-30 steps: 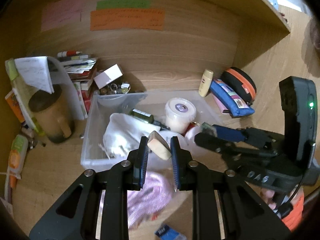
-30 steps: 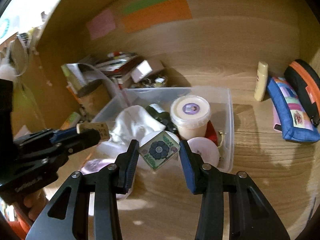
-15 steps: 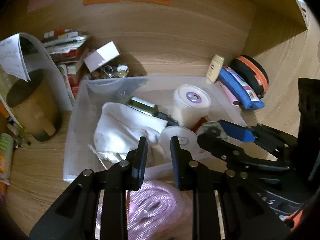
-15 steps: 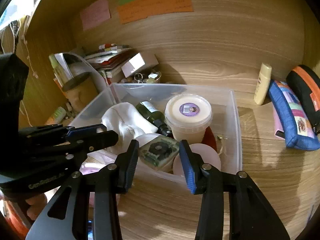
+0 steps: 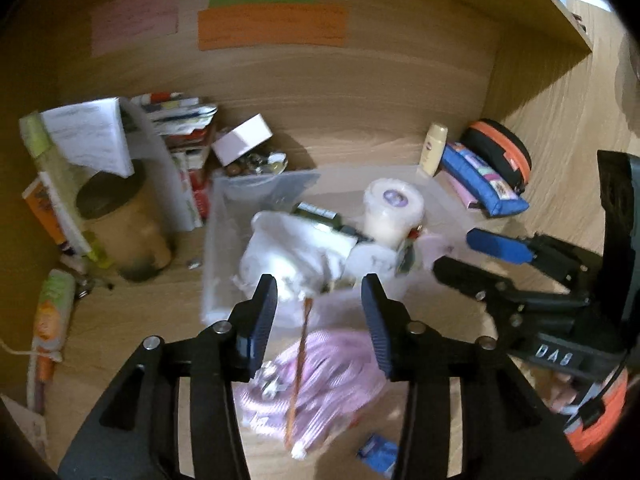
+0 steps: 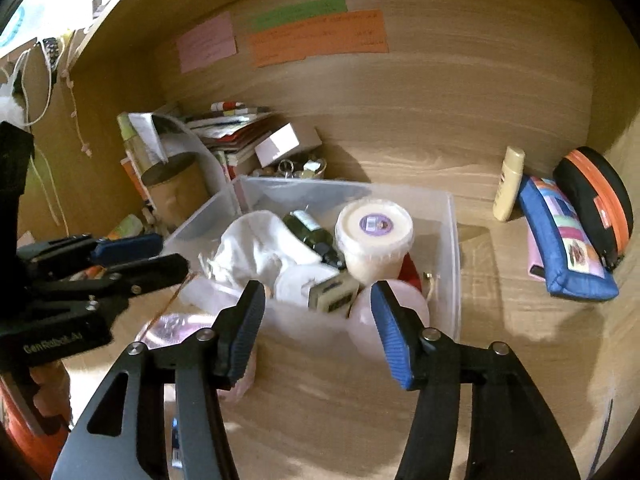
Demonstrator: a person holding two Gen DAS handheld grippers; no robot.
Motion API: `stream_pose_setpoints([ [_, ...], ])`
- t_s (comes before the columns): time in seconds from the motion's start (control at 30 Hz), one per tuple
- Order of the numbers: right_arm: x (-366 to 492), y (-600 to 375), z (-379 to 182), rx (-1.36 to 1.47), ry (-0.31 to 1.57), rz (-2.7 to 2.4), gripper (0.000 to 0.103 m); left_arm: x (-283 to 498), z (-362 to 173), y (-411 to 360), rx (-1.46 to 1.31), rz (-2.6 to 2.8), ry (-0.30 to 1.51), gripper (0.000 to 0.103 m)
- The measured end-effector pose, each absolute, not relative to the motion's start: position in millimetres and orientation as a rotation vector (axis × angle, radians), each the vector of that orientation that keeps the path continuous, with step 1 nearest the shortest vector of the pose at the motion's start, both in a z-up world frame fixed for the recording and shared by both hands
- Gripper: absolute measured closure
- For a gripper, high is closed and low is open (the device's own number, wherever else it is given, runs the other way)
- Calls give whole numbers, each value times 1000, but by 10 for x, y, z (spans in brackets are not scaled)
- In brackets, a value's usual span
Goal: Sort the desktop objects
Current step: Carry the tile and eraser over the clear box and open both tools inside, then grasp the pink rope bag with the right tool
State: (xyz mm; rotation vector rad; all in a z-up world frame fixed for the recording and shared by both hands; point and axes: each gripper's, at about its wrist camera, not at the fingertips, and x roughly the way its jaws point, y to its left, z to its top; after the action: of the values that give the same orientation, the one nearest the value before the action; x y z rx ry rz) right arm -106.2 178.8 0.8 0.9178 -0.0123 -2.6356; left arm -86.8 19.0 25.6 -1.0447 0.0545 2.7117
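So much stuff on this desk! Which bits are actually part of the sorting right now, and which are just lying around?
Part of the job:
- clear plastic bin
- small patterned block lying in the bin
- right gripper, jaws apart after opening, nothing between them
- left gripper, likewise

Just lying about:
- blue zip pouch
- cream squeeze tube
- brown mug
- orange paper note

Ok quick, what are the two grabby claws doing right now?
Left gripper: open, jaws just opened, holding nothing.
Right gripper: open, jaws just opened, the small box lies in the bin.
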Motion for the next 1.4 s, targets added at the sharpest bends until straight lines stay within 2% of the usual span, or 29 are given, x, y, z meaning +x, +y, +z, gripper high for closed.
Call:
stream_pose_setpoints([
  [0.1,-982,1781,-49,946,9,-2622,49,-752,193,99,-1081,2717,69,55],
  [0.23,-873,1734,-181,997,51,-2587,39,-596,77,-30,-1127,2739,92,48],
  [0.4,-766,1652,-407,1083,108,-2548,39,-456,-15,-250,-1187,2789,50,48],
  [0.6,-771,1479,-629,1184,234,-2500,39,-330,-98,-421,-1206,2805,-12,43],
  [0.83,-850,1183,-705,1182,387,-2475,39,-277,-316,-591,-1301,2779,-70,43],
  [1.23,-840,619,-656,927,766,-2465,39,-231,-553,-625,-1375,2675,-96,42],
  [1.3,-857,512,-653,903,792,-2423,42,-221,-551,-620,-1368,2664,-96,42],
  [1.4,-945,442,-639,940,737,-2367,48,-221,-536,-630,-1356,2655,-112,42],
])
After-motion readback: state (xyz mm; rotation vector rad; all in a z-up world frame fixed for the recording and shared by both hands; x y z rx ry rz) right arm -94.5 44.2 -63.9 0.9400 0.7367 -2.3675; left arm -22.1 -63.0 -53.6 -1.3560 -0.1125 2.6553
